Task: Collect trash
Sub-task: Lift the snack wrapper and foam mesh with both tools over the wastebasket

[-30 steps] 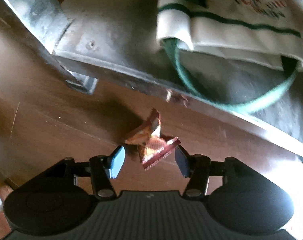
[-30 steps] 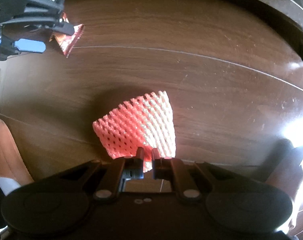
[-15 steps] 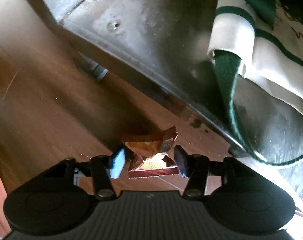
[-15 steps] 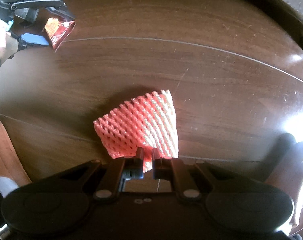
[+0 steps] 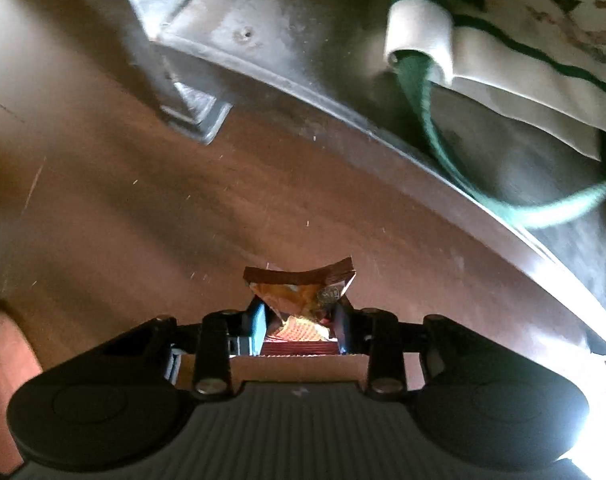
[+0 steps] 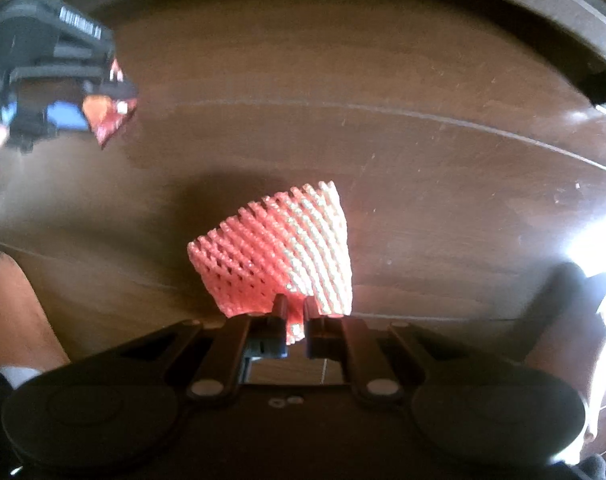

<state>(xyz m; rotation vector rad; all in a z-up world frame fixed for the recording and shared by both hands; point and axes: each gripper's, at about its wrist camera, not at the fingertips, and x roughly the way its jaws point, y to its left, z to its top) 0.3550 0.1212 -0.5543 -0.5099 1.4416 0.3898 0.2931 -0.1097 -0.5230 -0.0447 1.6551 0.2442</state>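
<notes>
Pinching crumpled orange-brown foil snack wrapper [image 5: 303,300], left gripper [image 5: 301,326] jaws just closing, pads on both wrapper sides, above dark brown wooden floor [image 5: 143,208]. Right gripper [image 6: 293,316] clamped tight on pink foam mesh fruit sleeve [image 6: 279,248]. Left-wrist view, 1 o'clock, far: white cloth bag with green strap [image 5: 503,72] on grey metal platform [image 5: 303,20].

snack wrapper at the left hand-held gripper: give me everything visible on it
The snack wrapper is a small crumpled foil-like packet, dark red with an orange-gold printed face and a crimped, ridged seal along its edges. It sits between the fingers of the left hand-held gripper, whose jaws have just been closing and now press it from both sides. One sealed edge bows upward beyond the fingertips. The right wrist view shows it above the brown wooden surface; contact with the wood cannot be told.
</notes>
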